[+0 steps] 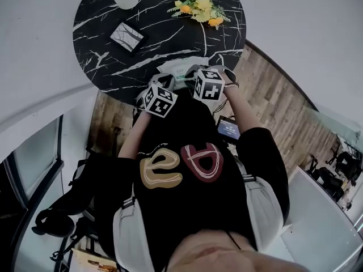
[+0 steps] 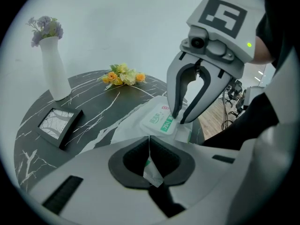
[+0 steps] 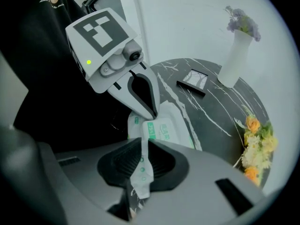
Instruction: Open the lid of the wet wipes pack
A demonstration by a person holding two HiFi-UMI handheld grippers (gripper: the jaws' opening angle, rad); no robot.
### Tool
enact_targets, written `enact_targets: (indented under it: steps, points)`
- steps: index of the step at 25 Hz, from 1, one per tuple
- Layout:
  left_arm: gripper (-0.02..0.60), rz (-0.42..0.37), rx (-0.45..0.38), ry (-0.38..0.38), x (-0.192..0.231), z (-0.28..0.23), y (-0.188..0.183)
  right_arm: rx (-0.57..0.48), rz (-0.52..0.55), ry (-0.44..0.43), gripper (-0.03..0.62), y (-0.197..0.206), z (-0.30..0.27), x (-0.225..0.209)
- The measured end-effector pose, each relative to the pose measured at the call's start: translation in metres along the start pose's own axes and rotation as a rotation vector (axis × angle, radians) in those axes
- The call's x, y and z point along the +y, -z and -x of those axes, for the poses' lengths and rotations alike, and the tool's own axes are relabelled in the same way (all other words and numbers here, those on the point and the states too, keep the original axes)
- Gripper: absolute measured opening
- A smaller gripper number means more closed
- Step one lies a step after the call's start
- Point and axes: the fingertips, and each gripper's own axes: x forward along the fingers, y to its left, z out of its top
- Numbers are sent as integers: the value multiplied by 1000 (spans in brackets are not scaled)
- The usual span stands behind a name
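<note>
A white wet wipes pack (image 1: 180, 71) (image 3: 171, 125) with a green-printed lid (image 2: 161, 121) lies flat at the near edge of the black marble table (image 1: 164, 38). The lid lies flat on the pack. My left gripper (image 2: 150, 165) (image 1: 170, 83) is shut on the pack's near crimped edge. In the right gripper view its fingers (image 3: 152, 112) meet on that same end. My right gripper (image 3: 140, 167) (image 1: 194, 72) is shut on a thin white flap of the pack with green dots. In the left gripper view the right gripper (image 2: 179, 120) pinches at the lid's right end.
A white vase (image 2: 54, 69) with purple flowers, a dark picture frame (image 2: 58, 124) and a yellow flower bunch (image 2: 123, 76) stand farther back on the table. The table's rounded edge runs just under the pack, with wooden floor (image 1: 272, 95) beyond it. A small screen (image 1: 228, 128) shows by my right arm.
</note>
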Motion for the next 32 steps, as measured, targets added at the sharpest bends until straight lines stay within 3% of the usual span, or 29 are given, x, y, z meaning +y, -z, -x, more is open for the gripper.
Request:
enact_targets:
  steps: [9, 22, 32]
  points:
    - [20, 13, -13, 30, -1, 1, 0, 3, 27, 14, 25, -6, 12, 1]
    - [20, 10, -14, 36, -1, 1, 0, 4, 66, 87, 20, -10, 26, -7]
    - [20, 36, -21, 35, 0, 1, -1, -20, 70, 97, 20, -16, 35, -19]
